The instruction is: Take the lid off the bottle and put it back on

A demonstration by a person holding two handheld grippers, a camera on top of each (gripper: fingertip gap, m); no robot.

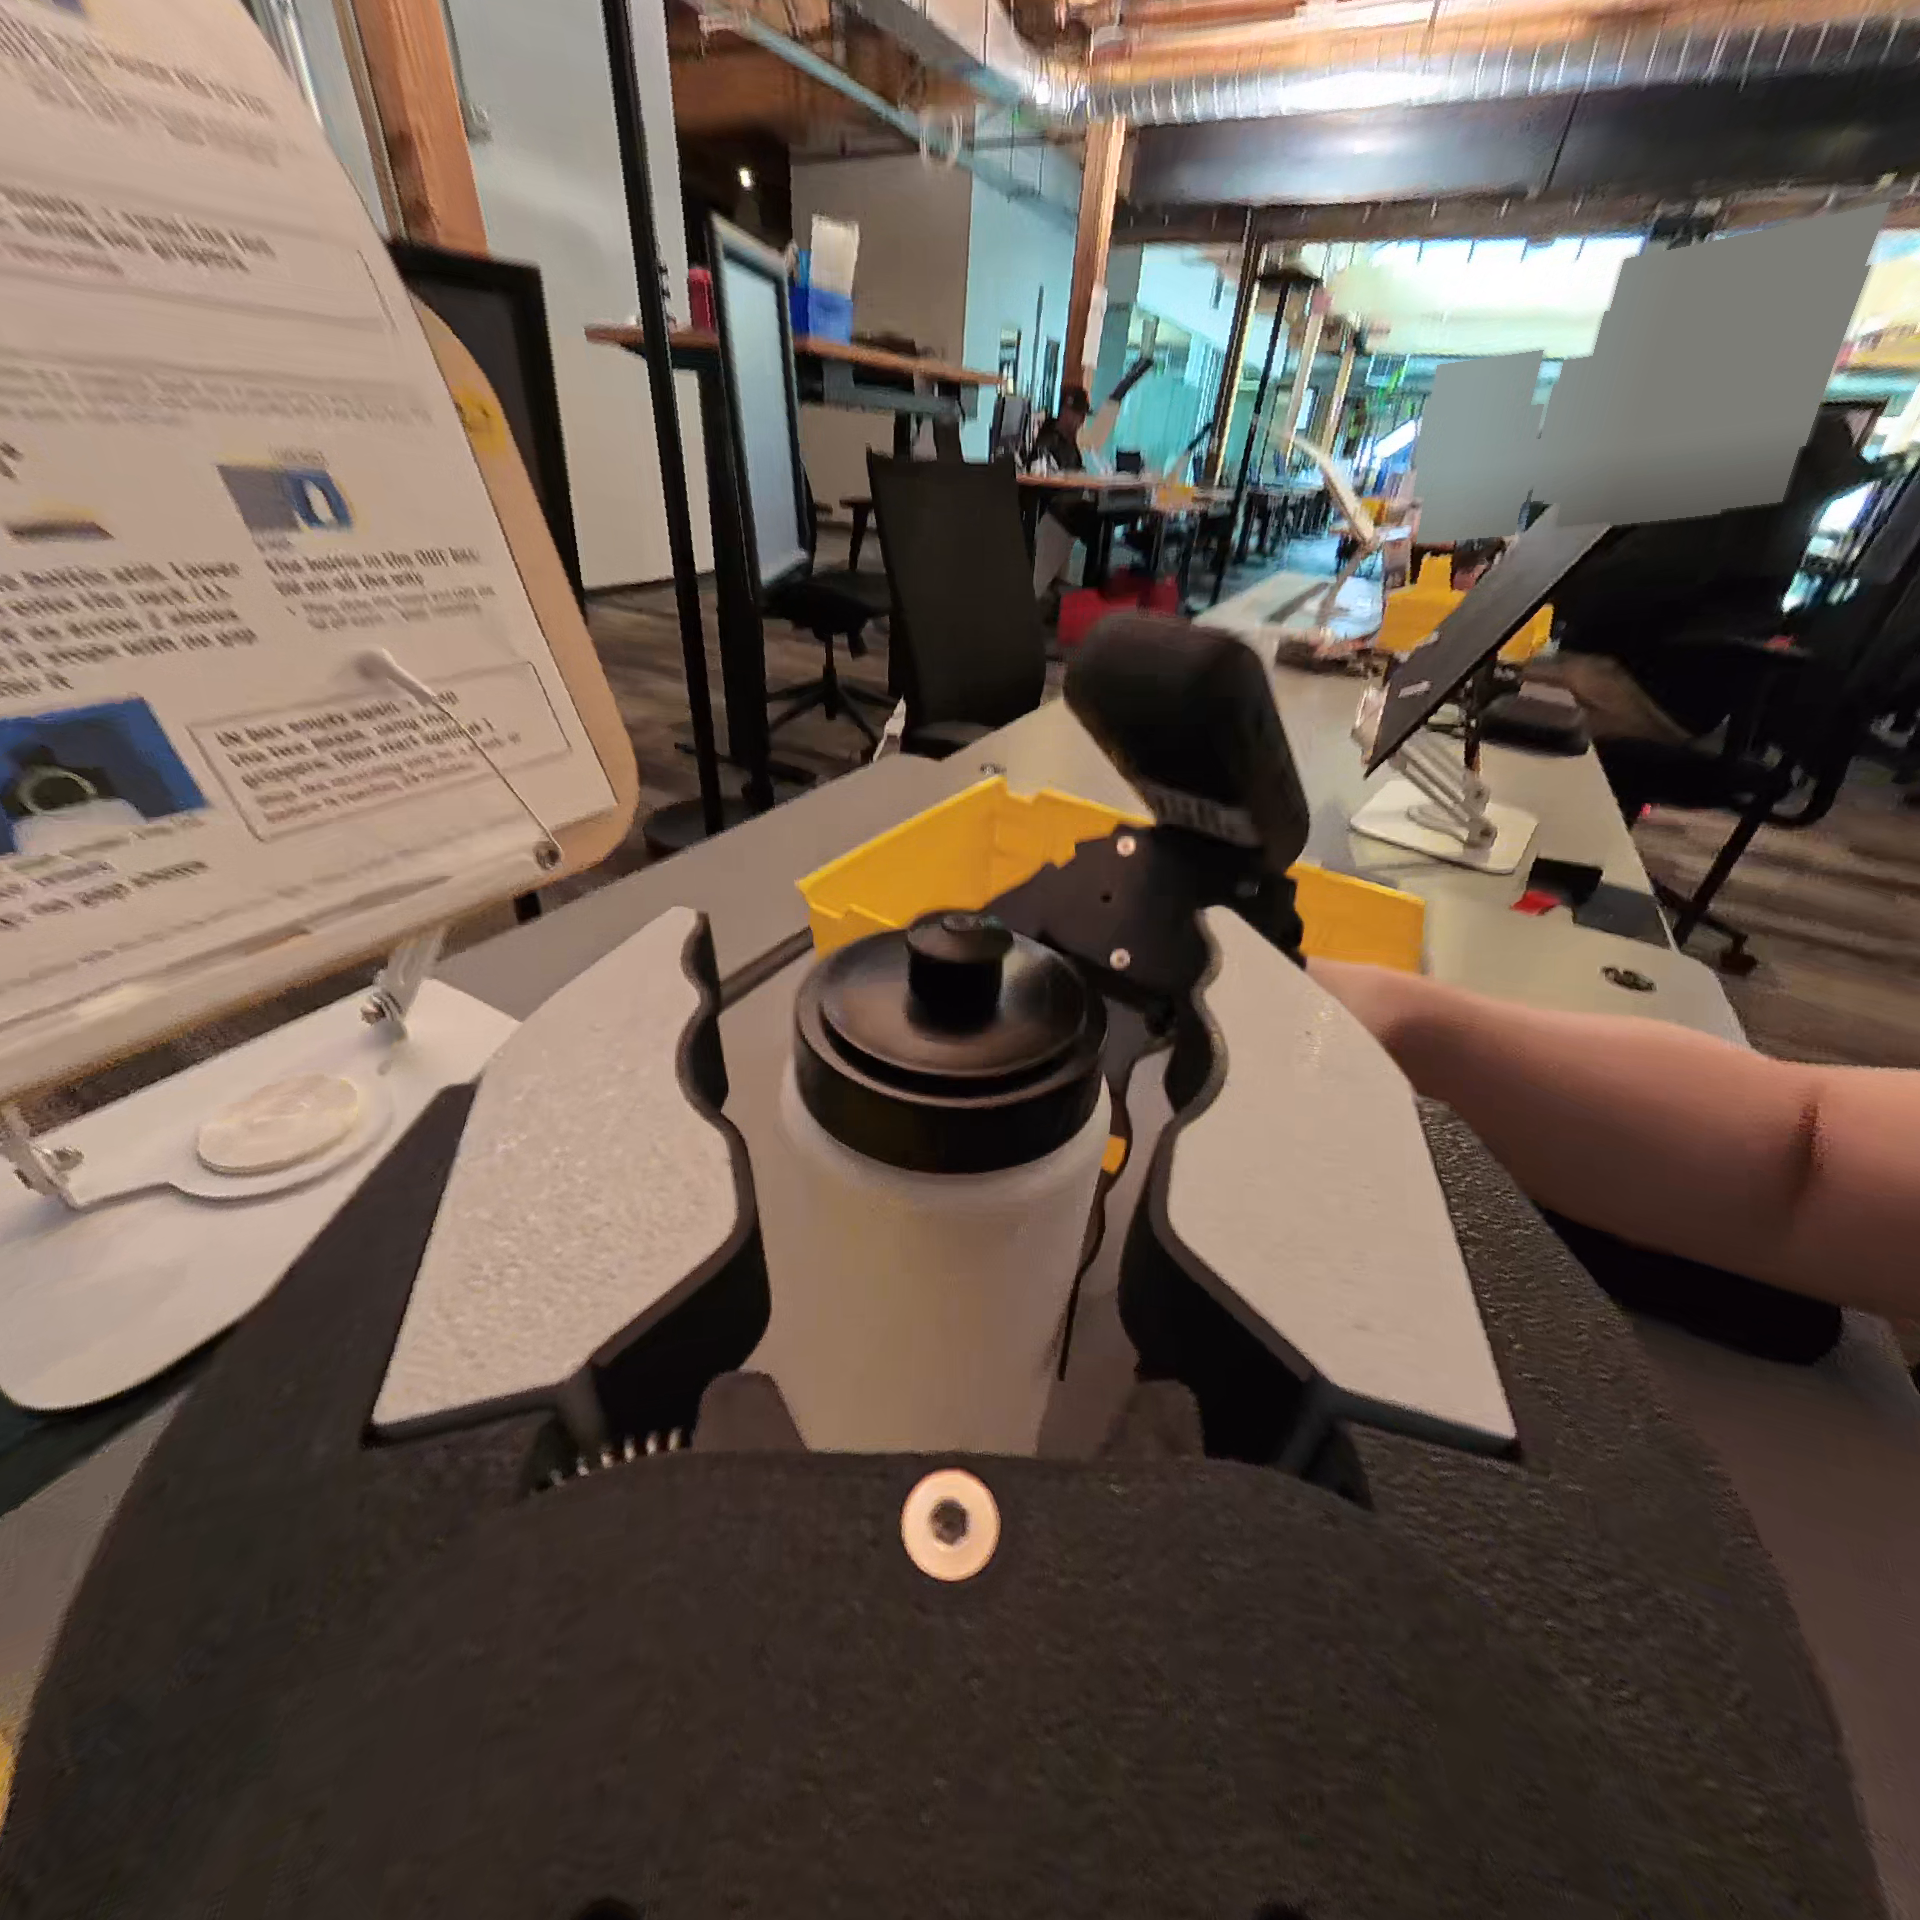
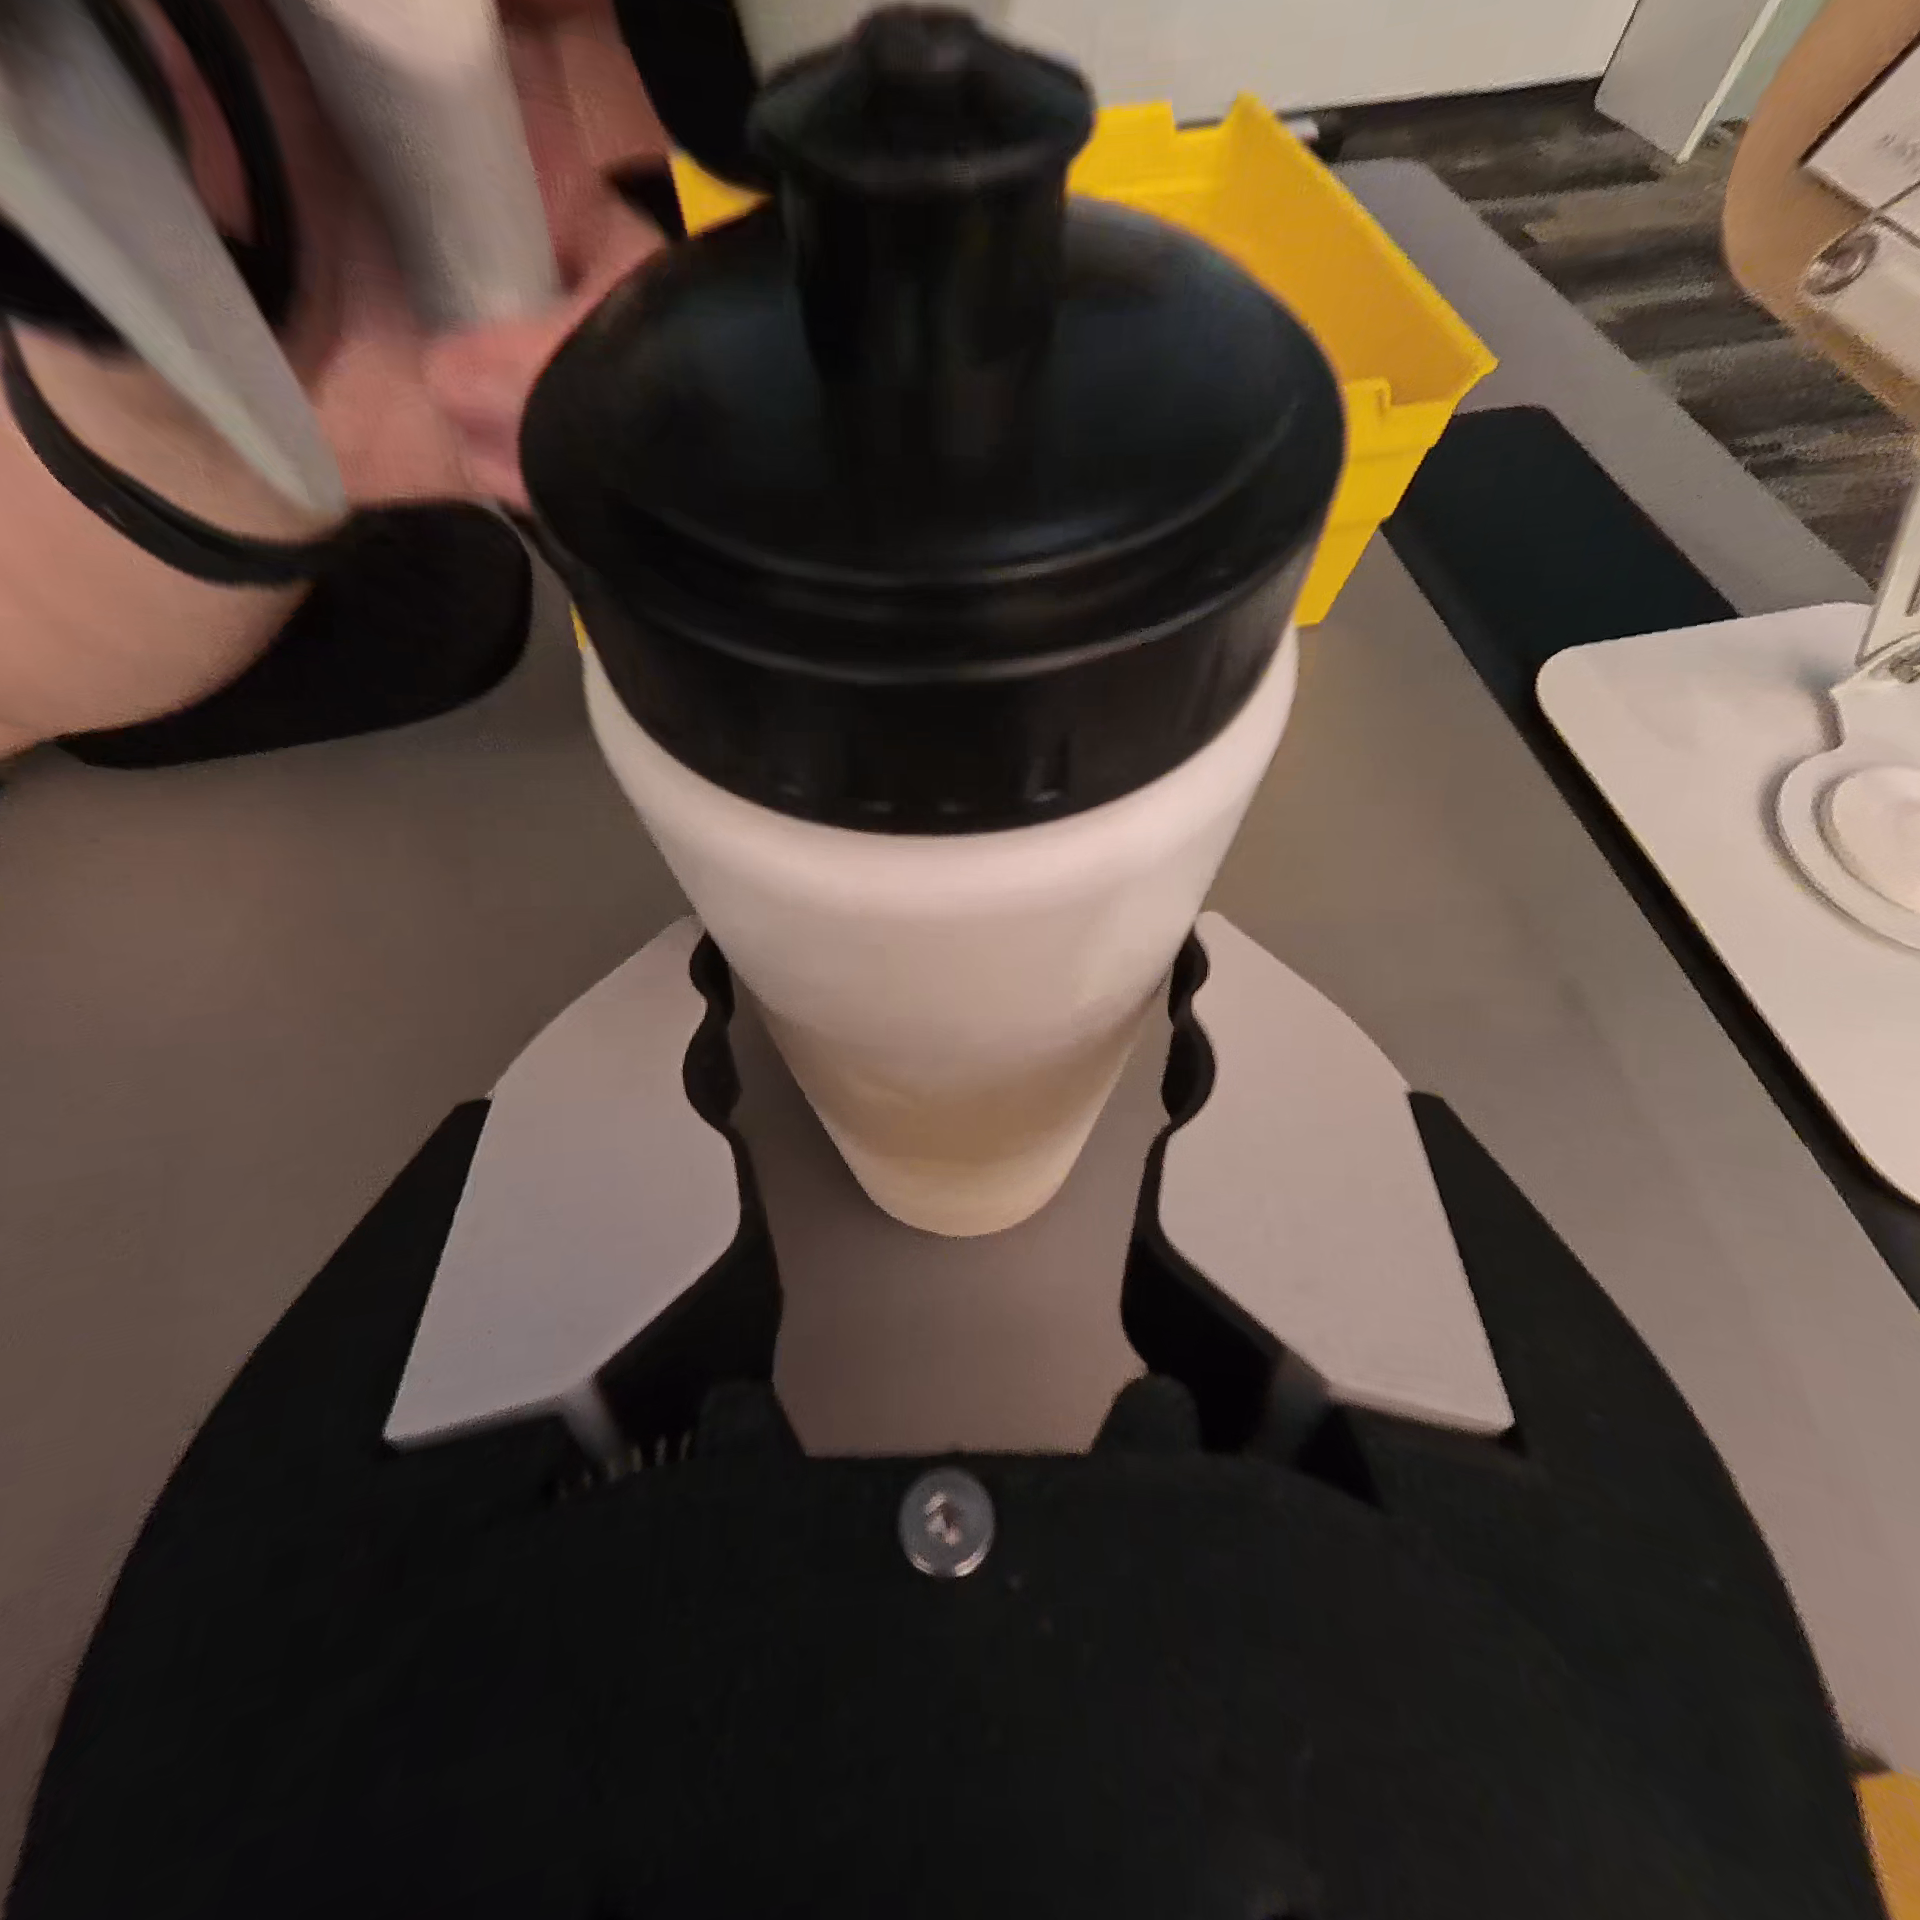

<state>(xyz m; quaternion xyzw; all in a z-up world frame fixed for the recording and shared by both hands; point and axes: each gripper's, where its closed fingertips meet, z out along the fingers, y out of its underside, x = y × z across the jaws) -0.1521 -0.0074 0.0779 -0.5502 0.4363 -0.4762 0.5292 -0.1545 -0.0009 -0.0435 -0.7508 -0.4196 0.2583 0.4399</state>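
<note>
1. The bottle (image 1: 935, 1268) stands upright on the surface (image 2: 312, 1039), long axis vertical, with the black lid (image 1: 945, 1049) on top and looking fully seated.
2. Your left claw (image 1: 951, 935) comes in level from the side. Its fingers (image 1: 582, 1164) are spread, one on each side of the white body just under the lid. There's a visible gap on both sides, so nothing is gripped.
3. Your right claw (image 2: 945, 945) looks down on the bottle from the opposite side, tilted steeply. Its fingers (image 2: 582, 1195) are apart too and flank the lower body. The picture is smeared, so I can't tell whether the tips brush the bottle.
4. Here's what matters: the lid lies up and ahead of your right claw, above where its tips now sit. In the left wrist view that claw's body shows just behind the lid, at about lid height.
5. The left claw is the nearer one to the body and already sits square to it, so I'd judge it the natural holder.
6. My read is that the unscrewing hasn't begun. The next move calls for the left to close on the body, and for the right to rise along the bottle's axis until its tips flank the lid's ribbed skirt.
7. Watch out: with neither claw clamped, a nudge from the right could tip the bottle towards the yellow bin (image 2: 1351, 312) behind it.
</note>
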